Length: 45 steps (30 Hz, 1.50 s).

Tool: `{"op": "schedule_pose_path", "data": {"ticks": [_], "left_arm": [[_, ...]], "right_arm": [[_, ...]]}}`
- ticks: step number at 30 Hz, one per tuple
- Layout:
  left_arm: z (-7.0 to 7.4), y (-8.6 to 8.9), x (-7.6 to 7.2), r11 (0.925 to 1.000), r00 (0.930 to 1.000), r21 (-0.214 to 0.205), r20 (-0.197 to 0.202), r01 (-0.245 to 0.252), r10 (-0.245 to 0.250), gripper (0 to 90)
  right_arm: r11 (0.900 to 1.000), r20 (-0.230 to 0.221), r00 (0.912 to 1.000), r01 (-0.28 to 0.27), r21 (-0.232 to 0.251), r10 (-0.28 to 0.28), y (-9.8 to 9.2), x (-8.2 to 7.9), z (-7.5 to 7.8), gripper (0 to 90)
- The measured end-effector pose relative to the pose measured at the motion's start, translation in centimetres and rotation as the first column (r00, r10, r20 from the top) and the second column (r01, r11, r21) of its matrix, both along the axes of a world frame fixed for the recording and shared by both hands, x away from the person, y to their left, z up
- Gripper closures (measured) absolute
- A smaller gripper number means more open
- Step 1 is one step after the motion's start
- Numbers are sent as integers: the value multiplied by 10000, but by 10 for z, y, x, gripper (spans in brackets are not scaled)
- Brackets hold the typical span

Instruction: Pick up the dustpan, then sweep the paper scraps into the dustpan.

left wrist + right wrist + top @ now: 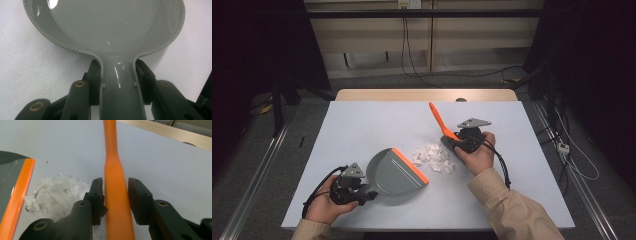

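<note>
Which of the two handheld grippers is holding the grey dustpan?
The left gripper, clamped on the dustpan handle. The right gripper has the orange brush handle between its jaws instead.

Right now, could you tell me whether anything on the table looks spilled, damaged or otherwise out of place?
Yes: a heap of torn white paper scraps lies loose on the table, just off the orange lip of the grey dustpan. The orange brush handle stands beside the heap. Nothing looks damaged.
</note>
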<state>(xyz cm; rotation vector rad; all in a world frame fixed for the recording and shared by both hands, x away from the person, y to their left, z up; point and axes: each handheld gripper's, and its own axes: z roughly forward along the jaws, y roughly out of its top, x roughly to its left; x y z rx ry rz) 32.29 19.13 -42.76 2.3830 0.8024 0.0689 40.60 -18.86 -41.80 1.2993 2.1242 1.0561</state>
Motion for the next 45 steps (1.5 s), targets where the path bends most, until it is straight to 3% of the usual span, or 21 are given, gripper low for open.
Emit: {"op": "schedule_pose_path", "data": {"ticks": [3, 4, 8, 11, 16, 17, 45], "left_arm": [[-1, -2, 0, 9999, 10000, -157, -65, -23, 22, 633], [0, -2, 1, 10000, 10000, -37, -43, 83, -83, 633], [-1, -5, 2, 9999, 9999, -82, -55, 101, -101, 633], [-1, -6, 2, 9998, 9998, 3, -48, 195, -195, 633], [-2, -9, 3, 9998, 9999, -109, -90, 142, -143, 633], [-2, -10, 3, 9998, 9998, 40, -42, 174, -174, 633], [-6, -28, 6, 9995, 9991, -93, -298, 285, -288, 632]], "right_arm": [[9992, -140, 9998, -162, -367, 157, 3, 1, 8, 667], [9990, -213, 9997, -163, -425, 154, 3, 1, 9, 672], [9958, -755, 9969, -276, -869, 211, 5, 3, 4, 702], [9948, -647, 9978, -168, -1001, 103, 5, 1, 3, 710], [9959, -718, 9974, -79, -897, 15, 6, 0, 3, 711], [9956, -711, 9975, -64, -939, -3, 7, -1, 3, 711], [9977, -156, 9992, 369, -575, -379, 18, -7, -3, 711]]}}
